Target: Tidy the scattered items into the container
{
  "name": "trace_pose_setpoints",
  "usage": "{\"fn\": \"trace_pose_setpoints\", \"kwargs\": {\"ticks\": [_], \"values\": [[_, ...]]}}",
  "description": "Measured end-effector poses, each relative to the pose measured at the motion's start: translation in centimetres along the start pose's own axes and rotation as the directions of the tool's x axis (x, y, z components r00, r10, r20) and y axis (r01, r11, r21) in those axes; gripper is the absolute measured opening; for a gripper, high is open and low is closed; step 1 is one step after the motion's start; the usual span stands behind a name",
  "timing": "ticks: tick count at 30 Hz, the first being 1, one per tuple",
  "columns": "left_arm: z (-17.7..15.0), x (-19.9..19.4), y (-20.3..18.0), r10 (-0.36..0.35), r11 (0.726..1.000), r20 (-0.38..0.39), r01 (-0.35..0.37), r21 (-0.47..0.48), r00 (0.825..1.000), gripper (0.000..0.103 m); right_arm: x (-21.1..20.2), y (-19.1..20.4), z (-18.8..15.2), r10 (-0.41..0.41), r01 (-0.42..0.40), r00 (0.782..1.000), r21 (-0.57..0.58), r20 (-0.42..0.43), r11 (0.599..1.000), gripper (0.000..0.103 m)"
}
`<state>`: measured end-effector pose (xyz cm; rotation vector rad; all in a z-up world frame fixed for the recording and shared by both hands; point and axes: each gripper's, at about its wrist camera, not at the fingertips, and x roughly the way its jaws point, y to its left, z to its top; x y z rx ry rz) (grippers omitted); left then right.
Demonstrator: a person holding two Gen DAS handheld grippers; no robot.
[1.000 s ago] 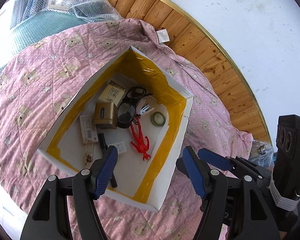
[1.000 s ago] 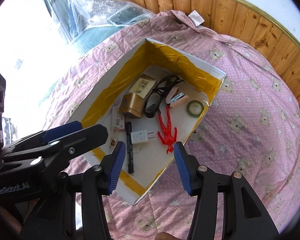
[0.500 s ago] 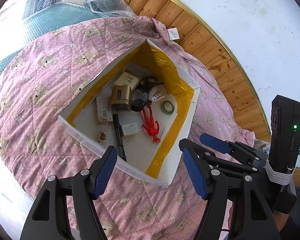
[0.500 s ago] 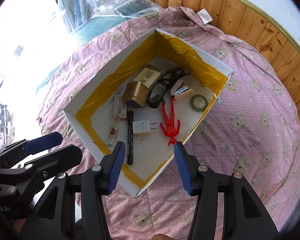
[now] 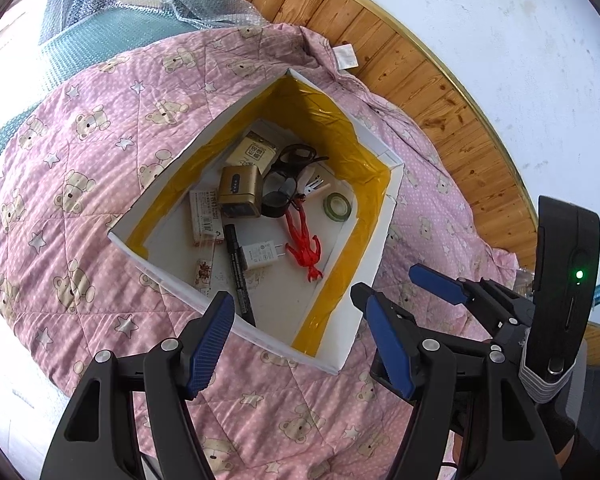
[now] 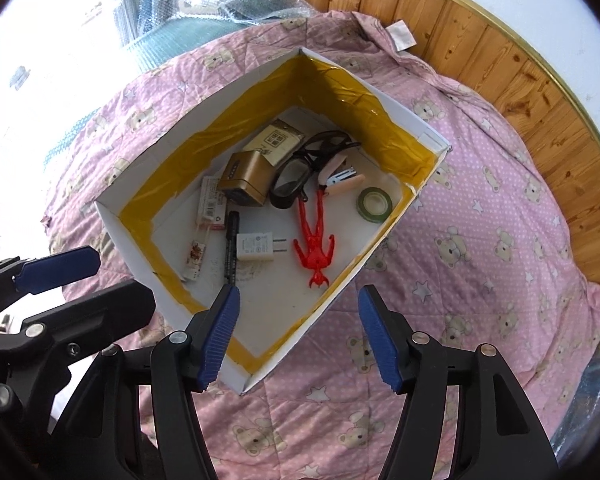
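A white box [image 5: 372, 248] [image 6: 388, 232] lined with yellow tape lies on a pink bear-print quilt [image 5: 80, 200] [image 6: 480, 240]. Inside it are a red figure [image 5: 305, 248] [image 6: 315, 246], a white charger [image 5: 260, 257] [image 6: 256, 247], a black marker [image 5: 238, 268] [image 6: 231, 252], a gold case [image 5: 241, 192] [image 6: 246, 176], black glasses [image 5: 284, 188] [image 6: 300, 172], a green tape roll [image 5: 337, 207] [image 6: 374, 205] and small packets. My left gripper [image 5: 300, 340] hangs open over the box's near edge. My right gripper [image 6: 298, 336] is open too, above the near corner. Neither holds anything.
A wooden headboard [image 5: 440, 92] [image 6: 520, 60] with a gold rim runs behind the quilt, below a white wall. Bubble-wrapped bundles [image 5: 132, 4] [image 6: 204, 4] lie at the far left. The right gripper [image 5: 452, 288] shows beside the box in the left wrist view.
Both grippers have drawn back and up from the box, so it looks smaller and more quilt shows. The items inside have not moved.
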<state>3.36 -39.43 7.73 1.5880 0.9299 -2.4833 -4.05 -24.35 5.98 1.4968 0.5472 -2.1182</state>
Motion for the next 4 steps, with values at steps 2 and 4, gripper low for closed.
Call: {"fn": "trace_pose_setpoints", "kwargs": {"ticks": [2,4], "values": [[0.03,0.24,-0.20,-0.002,1.000,-0.007,0.002,0.005,1.000,0.070,0.01,-0.07,-0.02,-0.006,0.006,1.000,-0.002,0.004,1.000,0.065],[0.13,0.38,-0.39,-0.001,1.000,-0.007,0.001,0.010,1.000,0.070,0.15,-0.15,0.04,-0.013,0.013,1.000,0.000,0.001,1.000,0.065]]}}
